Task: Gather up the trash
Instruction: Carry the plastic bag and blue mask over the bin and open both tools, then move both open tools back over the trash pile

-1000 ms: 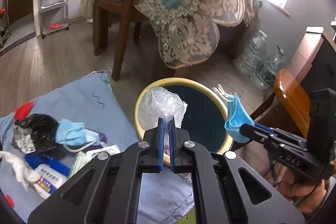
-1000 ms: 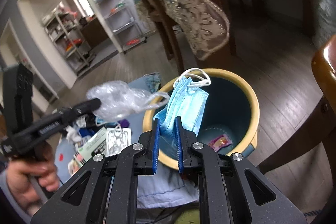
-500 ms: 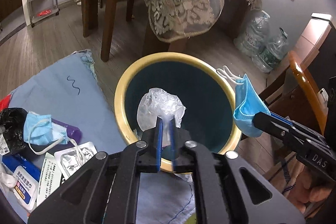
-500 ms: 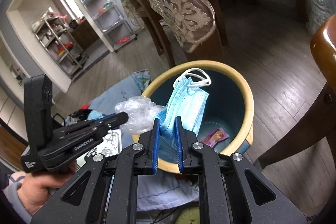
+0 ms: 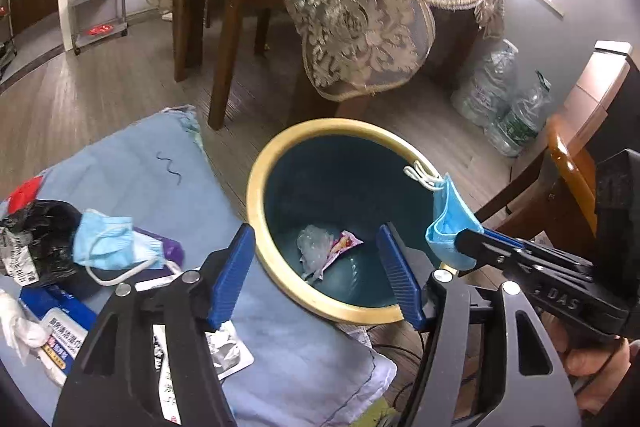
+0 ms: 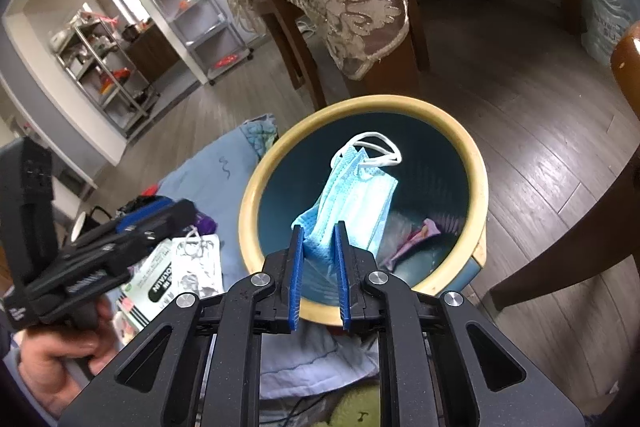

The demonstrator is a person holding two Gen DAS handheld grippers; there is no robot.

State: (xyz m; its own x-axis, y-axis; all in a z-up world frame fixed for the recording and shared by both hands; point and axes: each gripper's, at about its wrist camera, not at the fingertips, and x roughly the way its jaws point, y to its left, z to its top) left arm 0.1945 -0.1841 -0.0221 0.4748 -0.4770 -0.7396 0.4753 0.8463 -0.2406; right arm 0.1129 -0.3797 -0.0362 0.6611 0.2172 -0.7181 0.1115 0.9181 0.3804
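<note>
A round bin with a yellow rim [image 5: 256,187] and dark teal inside stands on the floor beside a blue cloth [image 5: 132,171]. My left gripper [image 5: 316,267] is open and empty above the bin's near rim. A clear plastic bag [image 5: 314,245] and a pink wrapper [image 5: 344,245] lie on the bin's bottom. My right gripper [image 6: 319,251] is shut on a blue face mask [image 6: 356,199] and holds it over the bin [image 6: 476,163]; the mask also shows in the left wrist view [image 5: 450,223].
Trash lies on the blue cloth: another blue mask [image 5: 106,239], a black bag [image 5: 38,231], a blister pack [image 6: 198,261], boxes and tissue. A lace-draped table [image 5: 360,7], chair legs [image 5: 226,27], water bottles [image 5: 504,99] and a wooden chair [image 6: 628,67] surround the bin.
My left gripper opened and the clear plastic bag dropped to the bin's bottom. My right gripper still holds the mask, now further over the bin's opening.
</note>
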